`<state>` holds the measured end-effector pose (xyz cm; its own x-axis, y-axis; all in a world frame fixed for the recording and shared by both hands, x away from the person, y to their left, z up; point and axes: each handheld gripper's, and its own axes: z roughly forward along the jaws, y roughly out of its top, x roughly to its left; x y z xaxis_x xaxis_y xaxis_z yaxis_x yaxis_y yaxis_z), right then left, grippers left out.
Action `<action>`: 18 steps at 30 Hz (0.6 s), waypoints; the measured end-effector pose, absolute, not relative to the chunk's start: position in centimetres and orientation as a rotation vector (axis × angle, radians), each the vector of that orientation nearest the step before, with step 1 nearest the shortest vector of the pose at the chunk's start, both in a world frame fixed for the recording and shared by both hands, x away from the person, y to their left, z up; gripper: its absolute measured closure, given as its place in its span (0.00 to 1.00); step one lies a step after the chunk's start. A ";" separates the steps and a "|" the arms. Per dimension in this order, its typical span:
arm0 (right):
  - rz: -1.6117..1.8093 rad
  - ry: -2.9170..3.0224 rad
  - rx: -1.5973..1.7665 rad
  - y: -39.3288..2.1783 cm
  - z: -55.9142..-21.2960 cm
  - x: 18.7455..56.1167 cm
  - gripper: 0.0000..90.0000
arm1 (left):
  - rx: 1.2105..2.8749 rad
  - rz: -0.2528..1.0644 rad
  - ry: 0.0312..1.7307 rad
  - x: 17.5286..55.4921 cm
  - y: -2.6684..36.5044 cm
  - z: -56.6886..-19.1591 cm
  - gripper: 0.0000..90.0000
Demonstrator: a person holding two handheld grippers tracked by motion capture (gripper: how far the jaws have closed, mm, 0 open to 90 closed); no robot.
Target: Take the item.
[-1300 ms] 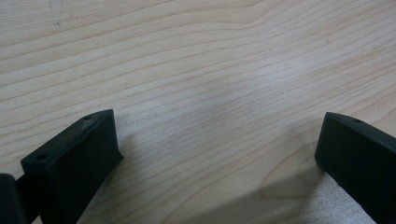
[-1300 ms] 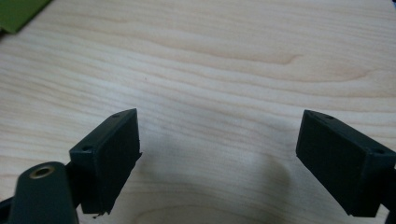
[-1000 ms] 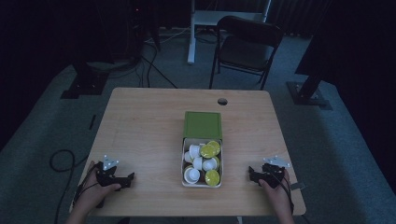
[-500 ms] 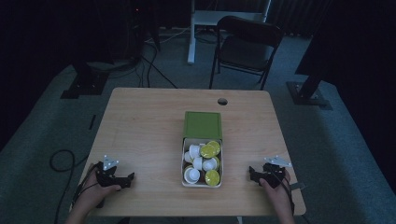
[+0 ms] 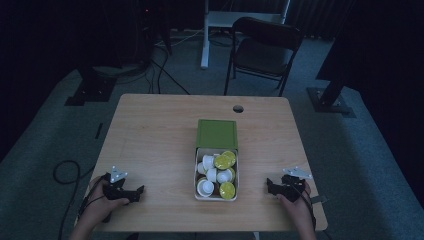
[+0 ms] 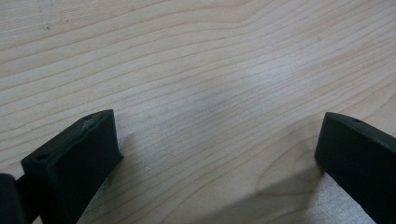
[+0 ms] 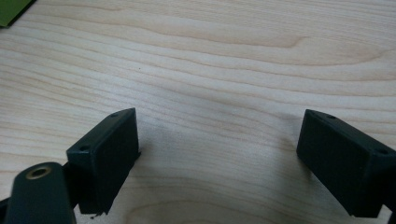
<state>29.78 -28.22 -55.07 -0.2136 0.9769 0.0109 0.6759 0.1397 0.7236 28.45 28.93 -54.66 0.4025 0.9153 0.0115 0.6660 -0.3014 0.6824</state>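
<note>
You are holding both grippers wide apart over bare table (image 5: 150,135), gripping nothing. The box (image 5: 216,179) of cups is sitting between them, lid pointing away; your right gripper (image 5: 270,186) is lying nearer than your left gripper (image 5: 138,190).

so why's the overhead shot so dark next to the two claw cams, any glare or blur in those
High view: dim and underexposed, the room near black, only the table and the box of capsules readable. Left gripper view: bright, a pale sheen on the wood, left claw edges soft, shadows under them. Right gripper view: evenly lit, right claw somewhat sharper.
</note>
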 end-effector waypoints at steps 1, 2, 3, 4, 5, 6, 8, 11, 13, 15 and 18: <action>0.846 1.953 1.580 -28.2 -55.1 29.8 0.14 | 2.066 0.543 1.343 28.4 28.9 -54.7 0.00; 0.846 1.953 1.580 -28.2 -55.1 29.8 0.14 | 2.065 0.542 1.343 28.4 28.9 -54.6 0.00; 0.846 1.953 1.580 -28.2 -55.1 29.8 0.14 | 2.063 0.541 1.345 28.4 28.9 -54.6 0.00; 0.846 1.953 1.580 -28.2 -55.1 29.8 0.14 | 2.064 0.541 1.346 28.4 29.0 -54.6 0.00; 0.846 1.954 1.580 -28.2 -55.1 29.8 0.14 | 2.066 0.542 1.345 28.4 28.9 -54.6 0.00; 0.846 1.953 1.580 -28.2 -55.1 29.8 0.14 | 2.065 0.539 1.344 28.4 28.9 -54.6 0.00; 0.846 1.953 1.580 -28.2 -55.1 29.8 0.14 | 2.054 0.518 1.349 28.3 29.0 -54.5 0.00; 0.846 1.953 1.580 -28.2 -55.1 29.8 0.14 | 2.040 0.505 1.349 28.3 28.8 -54.1 0.00; 0.846 1.954 1.580 -28.2 -55.1 29.8 0.14 | 2.036 0.521 1.333 28.2 28.7 -53.7 0.00; 0.846 1.953 1.580 -28.2 -55.1 29.8 0.14 | 2.027 0.520 1.310 28.1 28.5 -53.2 0.00; 0.846 1.953 1.580 -28.2 -55.1 29.8 0.14 | 2.031 0.504 1.291 28.1 28.1 -52.6 0.00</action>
<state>29.79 -28.22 -55.06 -0.2136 0.9768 0.0112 0.6762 0.1396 0.7234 28.14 28.12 -52.64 0.4359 0.8995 -0.0307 0.6409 -0.2862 0.7123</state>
